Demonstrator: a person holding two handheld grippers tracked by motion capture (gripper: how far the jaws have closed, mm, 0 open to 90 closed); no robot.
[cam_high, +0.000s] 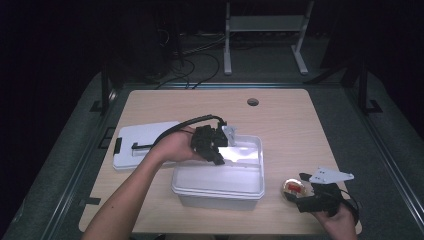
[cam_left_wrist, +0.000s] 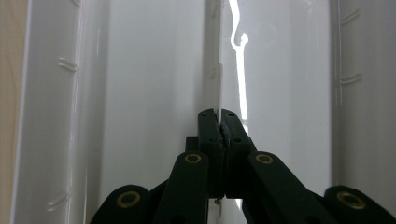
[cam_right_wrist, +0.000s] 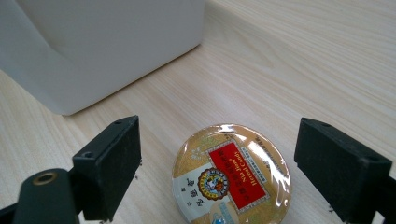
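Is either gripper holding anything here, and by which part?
The left gripper is shut on a thin white divider inside the white bin, pinching its edge. The right gripper is open around the round tin, holding nothing.

Left gripper (cam_left_wrist: 219, 122) reaches forward, jaws pressed together — right gripper (cam_right_wrist: 217, 172) hangs low, jaws spread wide.

In the right gripper view the lower edge cuts off the bottom of the round gold tin (cam_right_wrist: 232, 173), and its small print is too fine to read. In the left gripper view the thin white piece (cam_left_wrist: 217, 70) runs behind the pressed-together tips of the left tool (cam_left_wrist: 218, 122), hiding its near end. In the high view glare washes out the white bin's (cam_high: 218, 189) floor, and the left hand (cam_high: 176, 145) covers part of the lid (cam_high: 140, 140) on the worktop (cam_high: 280, 120).
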